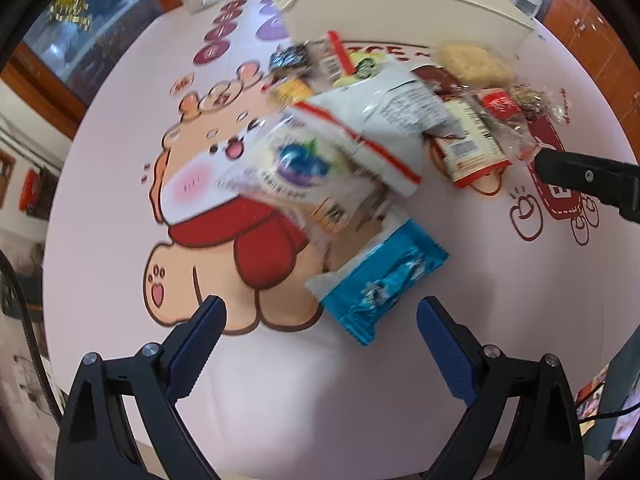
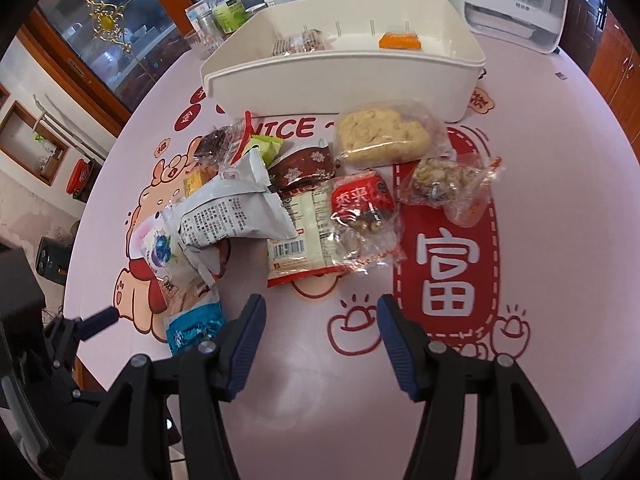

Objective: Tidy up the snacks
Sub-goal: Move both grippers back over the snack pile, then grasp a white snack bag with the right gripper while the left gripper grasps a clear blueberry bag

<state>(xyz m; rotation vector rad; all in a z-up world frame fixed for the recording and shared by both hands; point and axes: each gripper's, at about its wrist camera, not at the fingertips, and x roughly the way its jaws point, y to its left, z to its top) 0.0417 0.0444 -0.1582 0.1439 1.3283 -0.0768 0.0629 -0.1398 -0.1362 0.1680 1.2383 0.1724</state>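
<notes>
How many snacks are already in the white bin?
2 visible: a dark clear-wrapped snack at the left and an orange packet at the right of the white bin. The near wall may hide more.

Heaped on the pink cartoon-printed tablecloth [image 2: 560,200], just in front of a cream plastic bin [image 2: 344,76] at twelve o'clock. Inside the bin: a clear-wrapped dark snack [image 2: 298,44] and a small orange packet [image 2: 400,41]. In the heap: a blue foil wrapper [image 1: 380,284] lying flat at seven o'clock, partly under a blueberry-printed pouch [image 1: 296,164]; a grey crinkled bag [image 2: 236,208], back side up; a brown snowflake-patterned packet [image 2: 304,166]; a clear-bagged pale crumbly cake [image 2: 384,134]; a red-labelled nut bag [image 2: 364,216], possibly dates.
</notes>
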